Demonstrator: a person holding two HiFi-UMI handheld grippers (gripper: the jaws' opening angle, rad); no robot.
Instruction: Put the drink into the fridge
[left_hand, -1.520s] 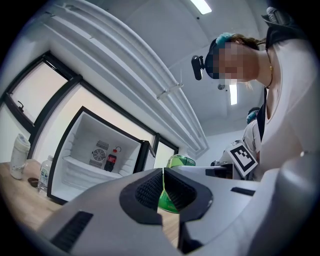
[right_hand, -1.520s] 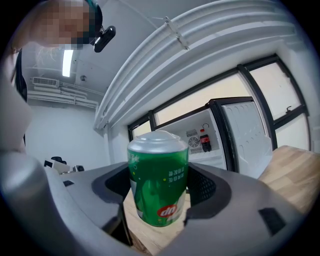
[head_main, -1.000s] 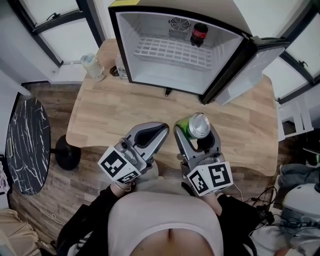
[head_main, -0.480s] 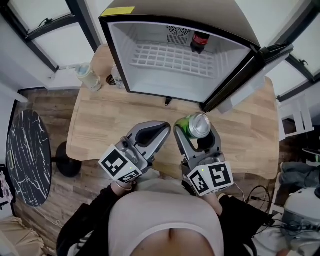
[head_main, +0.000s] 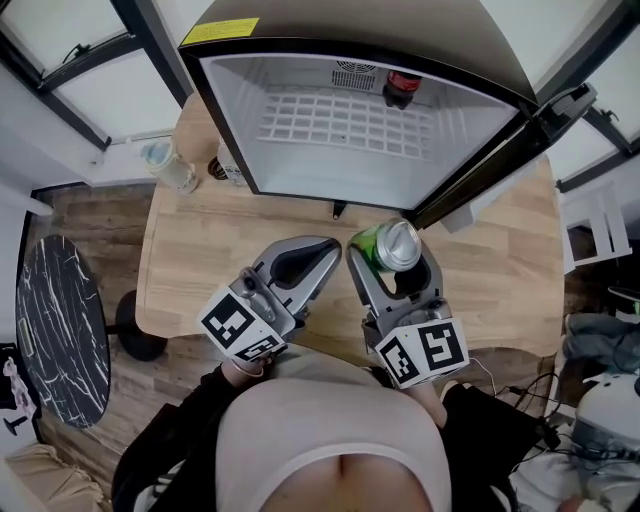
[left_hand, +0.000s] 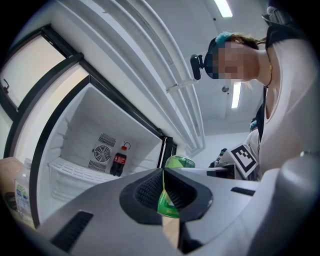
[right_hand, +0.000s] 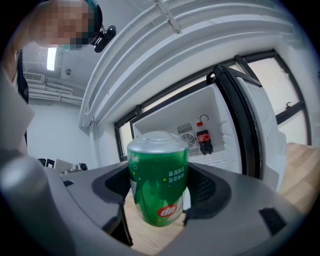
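Observation:
A green drink can (head_main: 387, 249) is held above the wooden table (head_main: 200, 250), my right gripper (head_main: 393, 262) shut on it. In the right gripper view the green can (right_hand: 158, 182) stands upright between the jaws. The small fridge (head_main: 340, 120) stands open at the table's back, its door (head_main: 510, 130) swung to the right. A dark cola bottle (head_main: 402, 86) stands on the wire shelf at the fridge's back; the cola bottle (left_hand: 118, 161) also shows in the left gripper view. My left gripper (head_main: 322, 258) is shut and holds nothing, close beside the can.
A lidded cup (head_main: 165, 163) and a clear plastic bottle (head_main: 226, 165) stand on the table left of the fridge. A round black marble side table (head_main: 55, 340) is at the far left. Cables and bags lie on the floor at the right.
The view has moved nearer to the fridge, which now fills more of the top. Both grippers keep their pose, the can still held.

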